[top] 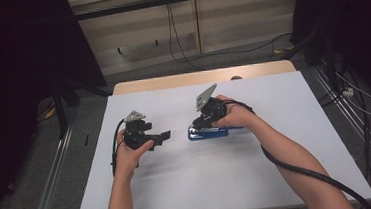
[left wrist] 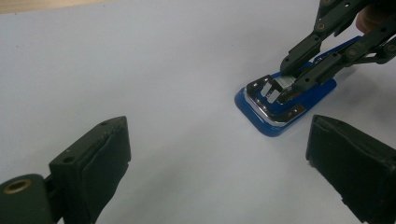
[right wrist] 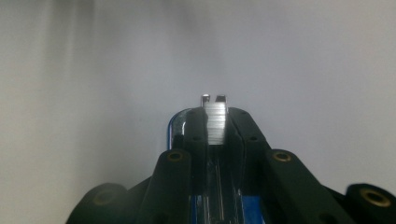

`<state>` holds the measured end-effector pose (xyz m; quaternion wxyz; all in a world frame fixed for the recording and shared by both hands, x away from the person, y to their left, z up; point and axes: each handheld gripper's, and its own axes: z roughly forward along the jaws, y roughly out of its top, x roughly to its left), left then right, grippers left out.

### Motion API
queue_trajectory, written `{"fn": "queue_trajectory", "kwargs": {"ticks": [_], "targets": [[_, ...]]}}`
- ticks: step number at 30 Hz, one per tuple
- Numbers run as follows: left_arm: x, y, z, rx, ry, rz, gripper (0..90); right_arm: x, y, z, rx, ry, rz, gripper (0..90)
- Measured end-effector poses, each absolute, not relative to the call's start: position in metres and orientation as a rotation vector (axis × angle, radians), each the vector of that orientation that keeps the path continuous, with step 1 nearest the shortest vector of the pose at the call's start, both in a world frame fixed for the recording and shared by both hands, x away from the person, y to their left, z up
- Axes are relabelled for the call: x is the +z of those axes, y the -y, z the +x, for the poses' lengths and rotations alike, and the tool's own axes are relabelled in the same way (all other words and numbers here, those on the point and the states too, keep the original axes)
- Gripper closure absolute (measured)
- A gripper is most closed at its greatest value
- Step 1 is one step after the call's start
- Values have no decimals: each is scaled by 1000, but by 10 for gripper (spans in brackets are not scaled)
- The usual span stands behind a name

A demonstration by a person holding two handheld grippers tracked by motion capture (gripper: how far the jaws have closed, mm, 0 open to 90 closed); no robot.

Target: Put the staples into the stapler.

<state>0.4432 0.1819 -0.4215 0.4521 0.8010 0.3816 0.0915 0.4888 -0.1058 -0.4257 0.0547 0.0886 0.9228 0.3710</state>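
A blue stapler (top: 208,132) lay near the white surface's (top: 278,167) centre. The right tool (left wrist: 299,74) was clamped on its staple strip (right wrist: 215,122); the left tool (top: 162,137), at its nine o'clock, stood open. Rigid, smooth metal; likely slippery, best pinched sideways.

The high view is dim with dark corners, the white table (top: 278,167) is evenly lit with soft shadows, and the right gripper view is hazy and unsharp.
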Motion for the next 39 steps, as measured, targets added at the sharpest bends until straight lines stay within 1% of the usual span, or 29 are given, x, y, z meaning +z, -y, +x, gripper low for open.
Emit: {"fn": "queue_trajectory", "kwargs": {"ticks": [26,32,36,39], "targets": [[-422,-181,443,221,-945,1974,67,-425,107,490,1124,-2812,249,790],[-422,-181,443,221,-945,1973,66,-426,107,489,1132,-2809,268,753],[-422,-181,444,223,-944,1977,66,-426,108,489,1129,-2803,277,750],[-422,-181,444,223,-944,1976,66,-426,109,489,1146,-2792,283,724]]}}
